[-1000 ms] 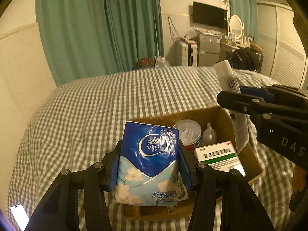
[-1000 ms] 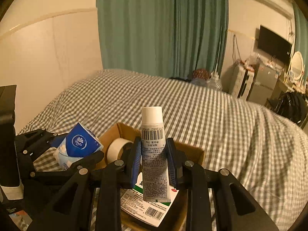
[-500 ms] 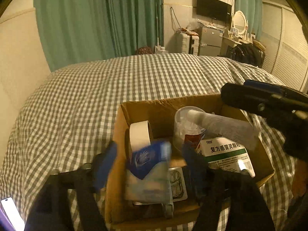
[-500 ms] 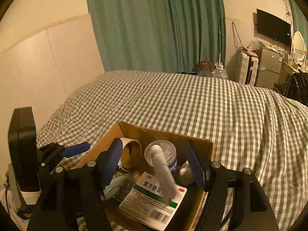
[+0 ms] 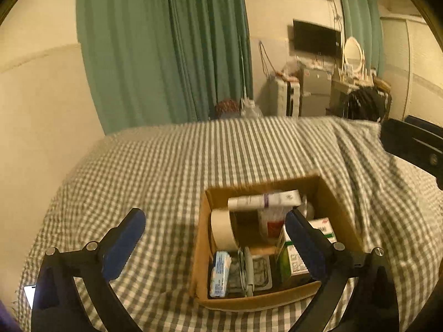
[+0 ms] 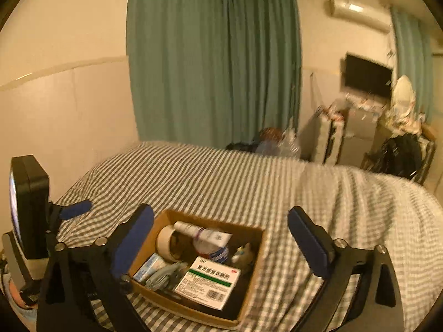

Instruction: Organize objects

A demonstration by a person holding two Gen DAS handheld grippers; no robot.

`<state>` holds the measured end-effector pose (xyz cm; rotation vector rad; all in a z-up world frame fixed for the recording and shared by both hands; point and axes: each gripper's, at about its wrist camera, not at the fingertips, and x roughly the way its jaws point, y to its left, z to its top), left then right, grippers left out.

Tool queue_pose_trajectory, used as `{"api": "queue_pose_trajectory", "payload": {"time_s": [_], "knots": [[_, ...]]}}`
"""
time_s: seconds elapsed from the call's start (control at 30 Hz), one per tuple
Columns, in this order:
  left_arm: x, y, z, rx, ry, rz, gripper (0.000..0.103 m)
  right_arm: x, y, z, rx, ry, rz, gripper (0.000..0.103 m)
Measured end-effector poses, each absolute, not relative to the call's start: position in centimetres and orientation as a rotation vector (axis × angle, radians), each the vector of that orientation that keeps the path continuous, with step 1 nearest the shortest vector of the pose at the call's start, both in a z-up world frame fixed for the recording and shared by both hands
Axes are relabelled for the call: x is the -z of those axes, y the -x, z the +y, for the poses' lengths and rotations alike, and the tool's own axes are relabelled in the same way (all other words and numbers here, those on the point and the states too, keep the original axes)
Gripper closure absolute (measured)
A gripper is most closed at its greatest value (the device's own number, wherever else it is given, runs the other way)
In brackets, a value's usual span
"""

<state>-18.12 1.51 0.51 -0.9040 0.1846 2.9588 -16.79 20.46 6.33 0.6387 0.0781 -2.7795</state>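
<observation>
An open cardboard box [image 5: 340,213] [image 6: 256,262] sits on the checked bedspread. Inside lie a blue tissue pack [image 5: 220,274] [image 6: 151,269], a white tube [image 5: 265,200] [image 6: 202,233] resting across a plastic cup, a tape roll [image 5: 223,231] [image 6: 166,239] and a green-striped medicine box [image 6: 209,282] [image 5: 322,228]. My left gripper [image 5: 216,238] is open and raised over the box's left side, holding nothing. My right gripper [image 6: 220,238] is open too, above the box, with nothing between its fingers. The right gripper's body shows at the left wrist view's right edge.
The checked bed [image 5: 193,160] stretches away to green curtains [image 5: 166,49]. A phone [image 5: 29,294] lies at the bed's near left. A TV, mirror and cluttered furniture [image 5: 318,88] stand at the far right. The left gripper's body and screen [image 6: 27,207] sit left in the right wrist view.
Both grippers opened: the left let go of the tissue pack and the right let go of the tube, both now lying in the box. Both grippers then drew back and up.
</observation>
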Motion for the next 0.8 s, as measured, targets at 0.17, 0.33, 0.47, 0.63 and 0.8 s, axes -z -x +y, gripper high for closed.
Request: {"api": "queue_pose_trajectory", "payload": {"time_s": [0.17, 0.33, 0.47, 0.63, 0.8], "knots": [[-3.4, 16.0, 0.9, -3.012, 0.777, 0.127, 0.0, -9.0, 13.6, 21.3, 2.863, -0.549, 0.071, 0.0], [-5.2, 13.3, 0.3, -3.031, 0.65, 0.108, 0.0, -10.3, 10.4, 22.0, 2.928, -0.459, 0.077, 0.0], [-5.8, 11.2, 0.1, -3.049, 0.569, 0.088, 0.0, -9.9, 8.5, 22.6, 2.954, -0.441, 0.071, 0.0], [-5.6, 9.6, -0.2, -3.064, 0.503, 0.061, 0.0, -8.0, 7.8, 23.2, 2.936, -0.458, -0.014, 0.0], [-4.5, 9.3, -0.5, -3.056, 0.546, 0.017, 0.0, -5.7, 7.7, 22.7, 2.954, -0.477, 0.026, 0.0]]}}
